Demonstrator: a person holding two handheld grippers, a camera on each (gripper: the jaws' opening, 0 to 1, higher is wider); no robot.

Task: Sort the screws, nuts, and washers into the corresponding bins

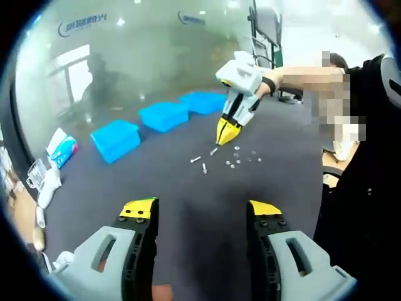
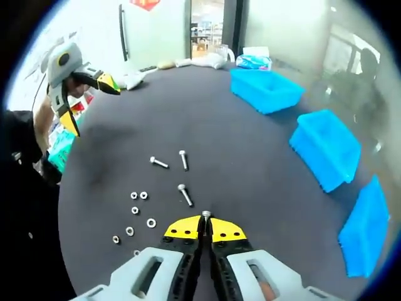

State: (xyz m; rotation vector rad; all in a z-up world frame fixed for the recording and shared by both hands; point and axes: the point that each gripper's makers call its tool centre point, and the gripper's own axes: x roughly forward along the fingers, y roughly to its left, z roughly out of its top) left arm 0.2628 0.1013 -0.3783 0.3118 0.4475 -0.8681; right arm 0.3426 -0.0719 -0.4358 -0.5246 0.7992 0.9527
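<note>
Wide bare stretch of dark tabletop [image 2: 250,163] through the frame's middle, between the scattered screws, nuts and washers [image 2: 141,210] at lower left and the three blue bins [image 2: 326,147] down the right edge. Clutter of bags [image 2: 207,59] along the top, beyond the farthest bin.

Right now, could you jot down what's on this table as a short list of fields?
surface: dark round table
bins: three blue bins, none visibly holding parts
loose parts: three screws lying flat, small nuts and washers scattered beside them
right gripper: jaws shut on a screw
left gripper: jaws open, holding nothing, above the table
</note>
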